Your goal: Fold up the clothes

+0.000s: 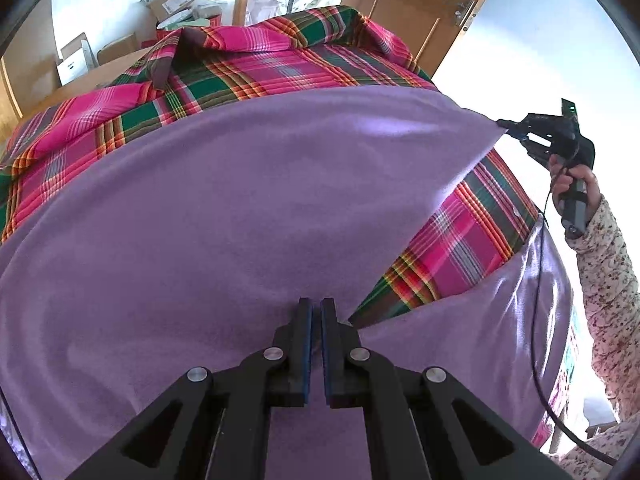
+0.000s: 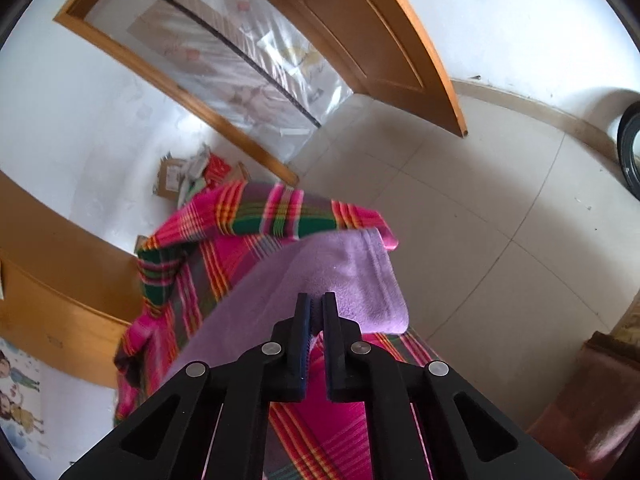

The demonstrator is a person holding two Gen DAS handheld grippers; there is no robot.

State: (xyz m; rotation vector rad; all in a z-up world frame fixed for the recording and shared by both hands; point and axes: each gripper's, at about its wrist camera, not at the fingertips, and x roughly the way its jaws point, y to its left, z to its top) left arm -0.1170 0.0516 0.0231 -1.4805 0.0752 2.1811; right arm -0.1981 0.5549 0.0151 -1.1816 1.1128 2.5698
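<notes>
The soft lilac fleece cloth [image 1: 240, 208] is lying spread over a bright plaid sheet [image 1: 256, 64] of pink, green and orange, which is covering the bed. In the left wrist view the fleece is filling most of the near and middle area, while the plaid sheet is showing at the far side and again in a gap at the right.

The left gripper [image 1: 316, 320] is pressing its two black fingers with blue pads almost together on the near edge of the lilac fleece, so it is clenched on the cloth. Only a thin slit is showing between the pads.

The right gripper [image 1: 505, 123] is appearing at the far right of the same view, pinching a corner of the fleece and pulling it into a stretched point above the sheet. A hand [image 1: 568, 184] in a flowered sleeve [image 1: 608, 288] is gripping its handle, and a black cable [image 1: 538, 320] is hanging down from it.

In the right wrist view, the right gripper [image 2: 316, 312] is holding the fleece [image 2: 352, 280] between its nearly closed fingers; the cloth is rising over the tips and folding down to the right. Beyond it are pale floor tiles [image 2: 460, 208], a brown wooden door [image 2: 372, 36] and some cardboard boxes [image 2: 188, 176] by the white wall.
</notes>
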